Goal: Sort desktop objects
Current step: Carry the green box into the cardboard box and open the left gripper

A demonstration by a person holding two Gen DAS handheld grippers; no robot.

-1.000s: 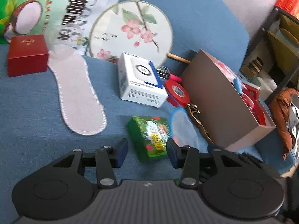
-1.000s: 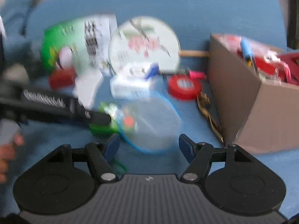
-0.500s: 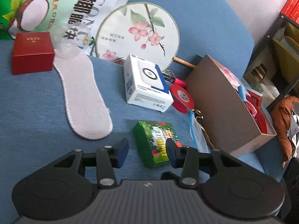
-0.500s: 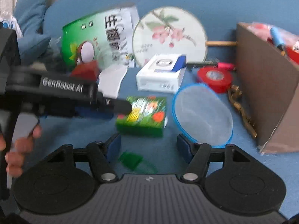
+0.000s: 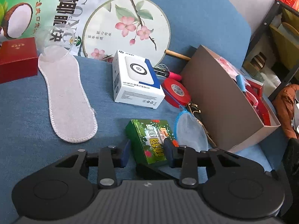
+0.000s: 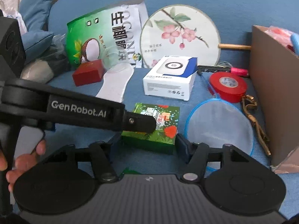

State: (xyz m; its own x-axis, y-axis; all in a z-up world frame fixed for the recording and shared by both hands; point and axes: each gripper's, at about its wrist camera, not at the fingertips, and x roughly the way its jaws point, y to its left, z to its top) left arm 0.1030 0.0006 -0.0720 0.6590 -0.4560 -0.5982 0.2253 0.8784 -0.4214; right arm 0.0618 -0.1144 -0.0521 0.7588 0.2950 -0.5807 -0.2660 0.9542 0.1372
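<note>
Left wrist view is showing the left claw [image 5: 146,154] spread open, its fingers flanking the green box [image 5: 150,141] without clearly touching it. Right claw [image 6: 147,145] is likewise gaping around the near end of that box, holding nothing. Lying flat on the blue surface [image 5: 28,112], beside the mesh pouch [image 5: 192,134], the box is looking light, stiff and glossy; pinching its long side walls seems safest. Cardboard bin [image 5: 224,100] is waiting nearby.
</note>
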